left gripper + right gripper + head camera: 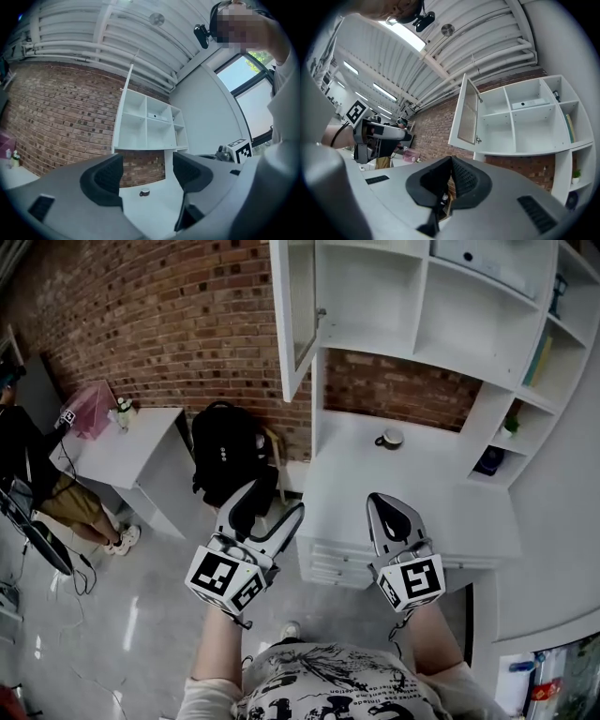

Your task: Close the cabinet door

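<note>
The white wall cabinet [422, 306] has its left door [295, 315] swung open towards me; its handle shows on the inner edge. Both grippers hover low over the white desk [412, 512], well below the door and touching nothing. My left gripper [272, 501] is open and empty. My right gripper [381, 501] is shut with nothing between its jaws. In the left gripper view the door [123, 101] shows edge-on beside the open shelves [150, 124], framed by the spread left gripper [146, 173]. The right gripper view has the door [468, 115] up and left of the closed right gripper [451, 176].
A small cup [389, 439] stands on the desk below the cabinet. A black backpack [230, 460] sits on a chair left of the desk, against the brick wall. Further left is a white side table [131, 442] with a pink box [89, 409], and a person [37, 474].
</note>
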Motion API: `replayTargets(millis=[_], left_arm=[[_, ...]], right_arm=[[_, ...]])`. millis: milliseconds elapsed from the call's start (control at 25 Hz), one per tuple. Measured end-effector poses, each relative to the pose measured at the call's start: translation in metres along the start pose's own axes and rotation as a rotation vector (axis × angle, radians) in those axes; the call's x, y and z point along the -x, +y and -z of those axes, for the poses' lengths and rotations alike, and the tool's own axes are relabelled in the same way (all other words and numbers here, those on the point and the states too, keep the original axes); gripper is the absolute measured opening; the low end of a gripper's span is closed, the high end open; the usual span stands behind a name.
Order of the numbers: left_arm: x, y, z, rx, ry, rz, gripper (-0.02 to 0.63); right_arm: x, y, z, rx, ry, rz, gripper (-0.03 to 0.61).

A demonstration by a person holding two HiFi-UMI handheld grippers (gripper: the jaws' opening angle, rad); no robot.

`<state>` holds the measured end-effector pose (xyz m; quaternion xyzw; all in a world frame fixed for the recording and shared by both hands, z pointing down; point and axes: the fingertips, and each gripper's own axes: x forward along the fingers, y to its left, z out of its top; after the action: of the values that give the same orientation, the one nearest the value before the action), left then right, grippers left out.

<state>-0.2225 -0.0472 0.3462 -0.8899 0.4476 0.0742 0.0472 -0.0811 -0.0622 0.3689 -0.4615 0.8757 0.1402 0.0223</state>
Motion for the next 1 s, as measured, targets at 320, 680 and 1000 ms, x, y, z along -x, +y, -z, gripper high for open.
replayTargets(millis=[320, 680, 1000], left_arm=[[-0.02, 0.14, -0.015, -0.032, -0.023, 0.08, 0.321], [-0.088, 0.191, -0.08, -0.074, -0.111, 0.235, 0.32], [-0.144, 0.194, -0.166, -0.098, -0.226, 0.362, 0.319]], right_arm=[[-0.138, 0.03, 0.001, 0.012, -0.002, 0.09, 0.015], [-0.202, 0.011, -0.023, 0.073, 0.022, 0.173, 0.015], [-0.227, -0.017, -0.061, 0.108, 0.009, 0.207, 0.015]])
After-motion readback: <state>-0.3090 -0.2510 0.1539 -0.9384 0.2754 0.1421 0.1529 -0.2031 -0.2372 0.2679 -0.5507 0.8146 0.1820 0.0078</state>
